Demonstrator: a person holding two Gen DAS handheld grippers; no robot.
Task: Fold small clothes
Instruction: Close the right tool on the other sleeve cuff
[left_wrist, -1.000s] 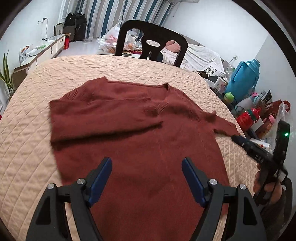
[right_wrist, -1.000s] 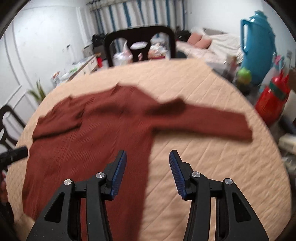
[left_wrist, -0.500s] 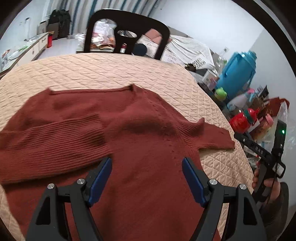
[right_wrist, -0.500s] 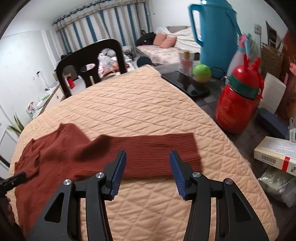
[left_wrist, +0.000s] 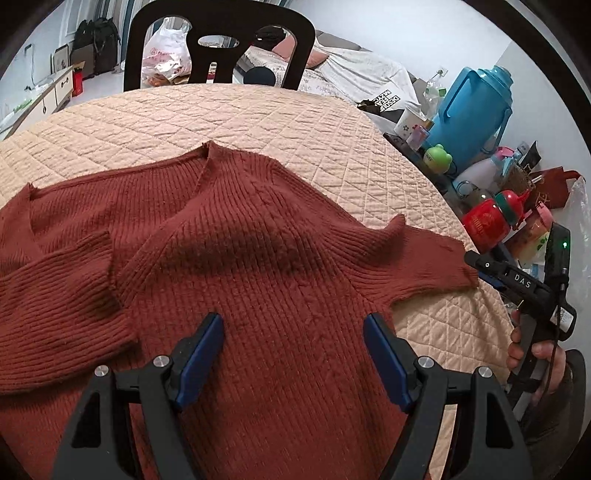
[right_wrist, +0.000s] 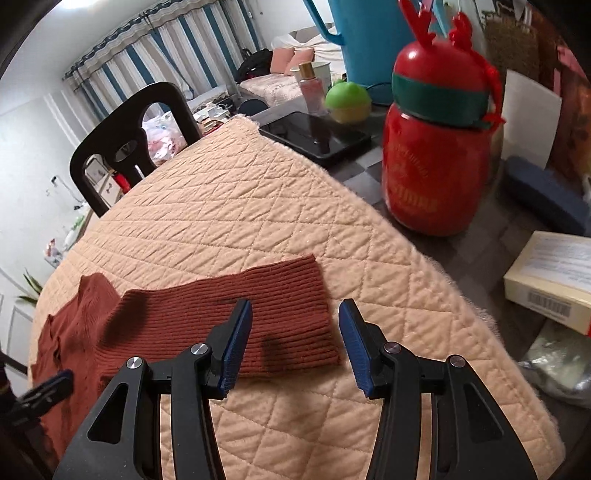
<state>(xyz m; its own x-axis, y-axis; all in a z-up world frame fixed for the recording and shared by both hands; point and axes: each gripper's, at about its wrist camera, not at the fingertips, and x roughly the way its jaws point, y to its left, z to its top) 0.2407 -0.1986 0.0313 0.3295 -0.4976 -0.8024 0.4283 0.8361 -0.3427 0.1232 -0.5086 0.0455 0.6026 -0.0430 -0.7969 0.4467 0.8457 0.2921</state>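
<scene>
A rust-red ribbed sweater (left_wrist: 258, 266) lies flat on the quilted beige table cover (left_wrist: 258, 118). Its left sleeve (left_wrist: 55, 295) is folded across the body. Its right sleeve (right_wrist: 258, 317) stretches out toward the table's right edge. My left gripper (left_wrist: 293, 350) is open and empty, low over the sweater's body. My right gripper (right_wrist: 295, 343) is open and empty, with the right sleeve's cuff end between and just ahead of its fingers. The right gripper also shows in the left wrist view (left_wrist: 517, 284), beside the cuff.
A black chair (left_wrist: 218, 40) stands at the table's far side. At the right edge stand a red bottle (right_wrist: 436, 155), a blue jug (left_wrist: 476, 107), a green lidded cup (right_wrist: 349, 99), a black phone (right_wrist: 314, 134) and a box (right_wrist: 554, 277).
My left gripper moved forward and lower over the sweater's body. My right gripper swung right and closed in on the right sleeve's cuff. Both stayed open.
</scene>
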